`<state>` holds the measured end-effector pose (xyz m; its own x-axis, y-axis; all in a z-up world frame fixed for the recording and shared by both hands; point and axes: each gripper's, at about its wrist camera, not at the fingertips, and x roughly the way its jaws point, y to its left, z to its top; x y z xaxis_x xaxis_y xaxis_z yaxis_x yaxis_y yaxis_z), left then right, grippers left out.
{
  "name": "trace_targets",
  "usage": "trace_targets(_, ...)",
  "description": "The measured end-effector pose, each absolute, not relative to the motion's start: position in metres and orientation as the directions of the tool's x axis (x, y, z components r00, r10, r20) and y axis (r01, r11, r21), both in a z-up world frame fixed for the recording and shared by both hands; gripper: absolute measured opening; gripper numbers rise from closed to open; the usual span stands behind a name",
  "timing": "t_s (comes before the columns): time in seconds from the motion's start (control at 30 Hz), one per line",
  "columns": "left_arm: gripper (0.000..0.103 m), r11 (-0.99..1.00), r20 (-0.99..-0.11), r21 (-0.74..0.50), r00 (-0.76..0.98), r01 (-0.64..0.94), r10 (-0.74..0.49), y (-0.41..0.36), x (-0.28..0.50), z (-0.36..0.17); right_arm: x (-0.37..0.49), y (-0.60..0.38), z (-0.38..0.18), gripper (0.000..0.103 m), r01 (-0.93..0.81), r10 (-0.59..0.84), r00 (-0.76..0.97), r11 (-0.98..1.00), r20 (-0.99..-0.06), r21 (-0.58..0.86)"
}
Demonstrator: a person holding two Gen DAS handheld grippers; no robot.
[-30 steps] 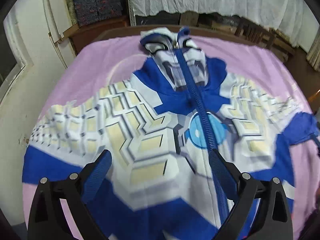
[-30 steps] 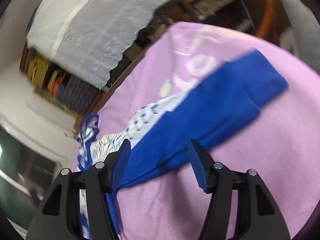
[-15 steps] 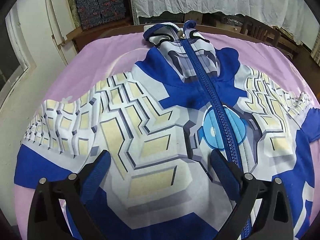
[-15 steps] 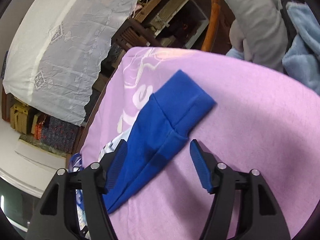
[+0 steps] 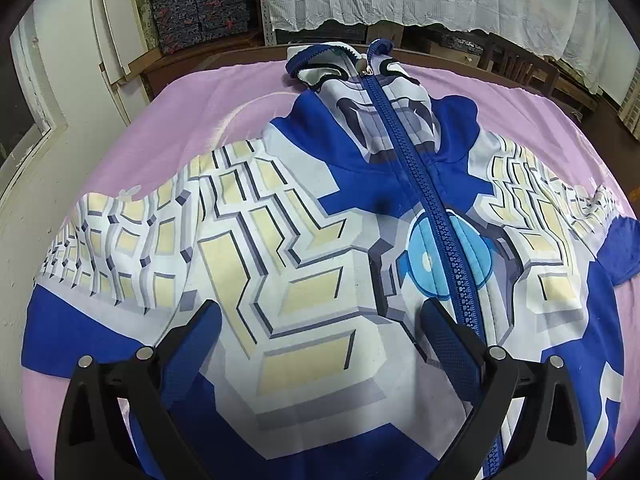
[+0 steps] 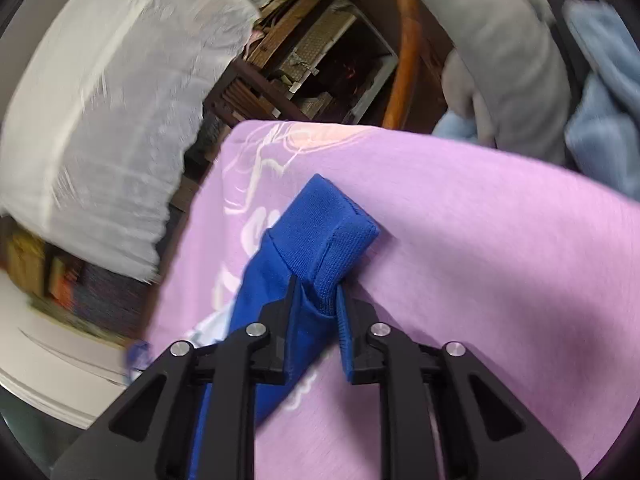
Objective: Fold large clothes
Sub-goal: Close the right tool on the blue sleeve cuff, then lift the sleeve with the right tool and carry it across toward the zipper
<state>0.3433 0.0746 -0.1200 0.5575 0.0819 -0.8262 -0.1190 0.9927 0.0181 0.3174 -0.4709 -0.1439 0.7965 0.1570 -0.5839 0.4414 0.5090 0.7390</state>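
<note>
A: Pink sheet point(image 5: 248, 96) covers the table; status of the fold?

B: Early stage. Right gripper point(image 6: 316, 300) has just been closing, and its jaws now pinch the blue cuff point(image 6: 328, 240) of the right sleeve, near the sheet's right edge. Left gripper point(image 5: 320, 320) is released, jaws wide apart above the hoodie's chest, gripping nothing.

A: Position of the hoodie point(image 5: 304, 240)?

B: Flat on the sheet, face up, zip point(image 5: 424, 184) closed, hood at the far end, both sleeves spread outward. No fold is visible.

A: Remaining work?

B: By my judgement, everything: right sleeve across the chest, then the left sleeve, then the body doubled over. Only the first grasp is in place.
</note>
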Motion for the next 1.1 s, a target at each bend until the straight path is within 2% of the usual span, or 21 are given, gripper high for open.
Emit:
trace_targets(0.17,0.1,0.992,-0.826,0.019,0.558,-0.121,0.084,0.075,0.343,-0.12,0.28,-0.479,-0.144,0.015,0.437,0.173,0.813,0.449,-0.555,0.78)
trace_targets(0.27,0.1,0.993,-0.826,0.019,0.558,-0.121,0.083,0.075,0.343,-0.12,0.279,-0.482,-0.152,0.023,0.455,0.205,0.798,0.413,-0.567,0.789)
trace_targets(0.4,0.1,0.993,-0.826,0.018,0.558,-0.121,0.083,0.075,0.343,-0.12,0.282,-0.479,-0.145,0.038,0.433,0.197,0.81,0.433,-0.552,0.791)
trace_targets(0.5,0.1,0.993,-0.826,0.018,0.558,-0.12,0.082,0.074,0.343,-0.121,0.286,-0.476,-0.142,0.04,0.444,0.168,0.807,0.461,-0.567,0.768)
trace_targets(0.6,0.1,0.993,-0.828,0.018,0.556,-0.117,0.08,0.074,0.342,-0.12,0.289,-0.474,-0.141,0.036,0.46,0.129,0.801,0.492,-0.584,0.74)
trace_targets(0.67,0.1,0.993,-0.832,0.021,0.548,-0.119,0.083,0.075,0.342,-0.119,0.29,-0.472,-0.141,0.025,0.476,0.106,0.79,0.513,-0.603,0.714)
trace_targets(0.7,0.1,0.991,-0.835,0.028,0.542,-0.131,0.095,0.077,0.341,-0.117,0.29,-0.473,-0.143,0.014,0.483,0.1,0.786,0.516,-0.61,0.707)
trace_targets(0.73,0.1,0.988,-0.832,0.04,0.543,-0.147,0.114,0.079,0.341,-0.115,0.29,-0.474,-0.145,0.012,0.483,0.104,0.787,0.509,-0.608,0.712)
trace_targets(0.9,0.1,0.981,-0.822,0.031,0.554,-0.194,0.135,0.093,0.34,-0.107,0.288,-0.467,-0.131,0.011,0.391,0.134,0.83,0.554,-0.542,0.735)
trace_targets(1.1,0.1,0.978,-0.837,0.026,0.53,-0.209,0.136,0.101,0.344,-0.106,0.301,-0.407,-0.089,0.011,0.234,0.194,0.845,0.704,-0.498,0.671)
